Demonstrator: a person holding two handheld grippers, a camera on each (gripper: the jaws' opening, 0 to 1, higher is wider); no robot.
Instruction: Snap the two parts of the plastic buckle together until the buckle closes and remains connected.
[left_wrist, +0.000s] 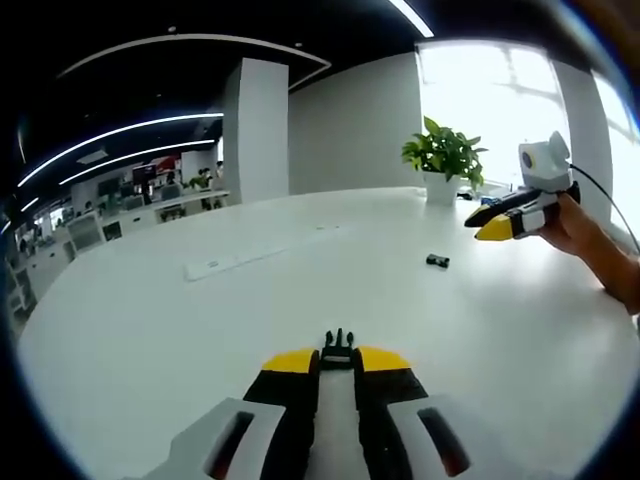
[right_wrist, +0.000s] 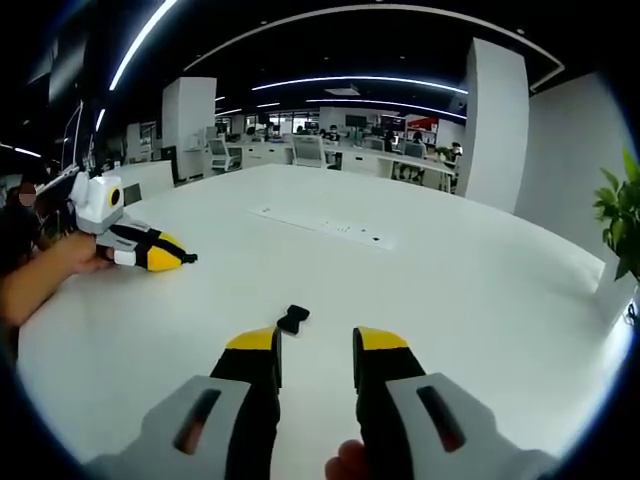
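In the left gripper view, the left gripper (left_wrist: 338, 360) has its jaws drawn close together, clamped on a black pronged buckle part (left_wrist: 338, 352) whose prongs stick out past the yellow tips, above the white tabletop (left_wrist: 150, 330). The second buckle piece (right_wrist: 292, 318) lies flat on the tabletop's middle, just ahead of the right gripper (right_wrist: 316, 350), whose jaws stand apart with nothing between them.

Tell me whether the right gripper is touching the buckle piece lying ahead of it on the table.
Apart. In the right gripper view, the right gripper stands open, and bare white table shows between its yellow tips and the small black buckle piece.
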